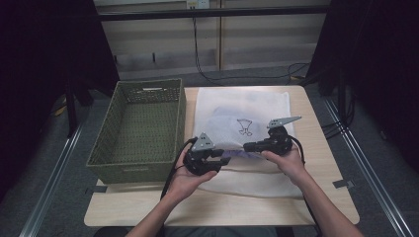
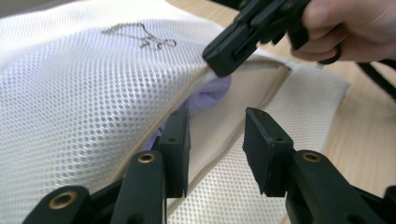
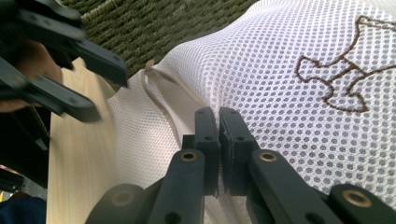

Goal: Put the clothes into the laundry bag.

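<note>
Item: white mesh laundry bag (image 1: 242,123) on bench (image 1: 326,163) beside woven basket (image 1: 143,123), lilac garment (image 2: 210,93) showing at its opening. Right claw (image 3: 218,135) pinches upper mesh edge; left claw (image 2: 217,140) part-open, empty. Risk: thin mesh slipping free, closing the opening.

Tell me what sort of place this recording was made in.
Probably a lab or recording setup, not a home: black curtains flank a small wooden table, cables hang down the back wall, and metal rails run along the floor.
</note>
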Demonstrator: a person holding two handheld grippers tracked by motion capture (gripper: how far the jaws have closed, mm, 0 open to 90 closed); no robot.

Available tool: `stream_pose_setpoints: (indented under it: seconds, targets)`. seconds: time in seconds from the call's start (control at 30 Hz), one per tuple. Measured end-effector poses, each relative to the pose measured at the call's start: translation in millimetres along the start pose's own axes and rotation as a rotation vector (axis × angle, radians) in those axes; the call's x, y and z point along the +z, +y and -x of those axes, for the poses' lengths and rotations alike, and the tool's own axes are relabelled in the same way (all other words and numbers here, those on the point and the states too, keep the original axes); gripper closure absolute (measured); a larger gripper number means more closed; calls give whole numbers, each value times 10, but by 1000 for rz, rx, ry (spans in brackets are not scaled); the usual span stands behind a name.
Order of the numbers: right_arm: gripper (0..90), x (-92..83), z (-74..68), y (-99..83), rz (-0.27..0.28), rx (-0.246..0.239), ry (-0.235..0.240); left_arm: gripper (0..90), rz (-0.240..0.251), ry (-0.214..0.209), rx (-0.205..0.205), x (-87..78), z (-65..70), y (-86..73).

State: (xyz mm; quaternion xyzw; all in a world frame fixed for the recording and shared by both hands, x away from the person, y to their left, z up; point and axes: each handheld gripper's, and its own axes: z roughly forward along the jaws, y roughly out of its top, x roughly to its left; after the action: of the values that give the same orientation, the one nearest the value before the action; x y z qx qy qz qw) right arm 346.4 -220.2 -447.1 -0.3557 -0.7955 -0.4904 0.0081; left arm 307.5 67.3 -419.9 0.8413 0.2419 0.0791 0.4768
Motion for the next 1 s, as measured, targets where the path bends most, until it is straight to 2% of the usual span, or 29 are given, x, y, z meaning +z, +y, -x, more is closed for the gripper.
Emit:
stream_pose_setpoints:
  seconds: [0.1,0.17,0.23,0.37,0.43,0.5,0.57,0.73,0.83,1.0]
  targets:
    - [870,25,-1,-16,-12,-5,-3,560,31,43,-30,-106,-59,-1]
    - [869,42,3,-32,-28,-11,-7,551,67,36,-50,-184,-89,-2]
    - [869,56,10,-56,-40,-7,-15,519,89,47,-52,-261,-119,4]
    - [871,83,42,-105,-63,0,-30,411,114,96,-52,-397,-174,24]
    - [871,102,59,-129,-77,4,-40,341,129,113,-66,-461,-217,22]
    - [870,123,66,-150,-88,11,-44,302,128,127,-81,-528,-251,7]
    - [870,147,65,-162,-99,9,-47,285,139,119,-95,-604,-258,-22]
    - [871,225,91,-197,-136,18,-61,263,137,150,-96,-731,-306,-92]
    - [869,259,99,-215,-152,24,-71,236,136,171,-119,-797,-354,-159]
    - [861,317,137,-241,-171,18,-84,214,132,191,-111,-888,-402,-247]
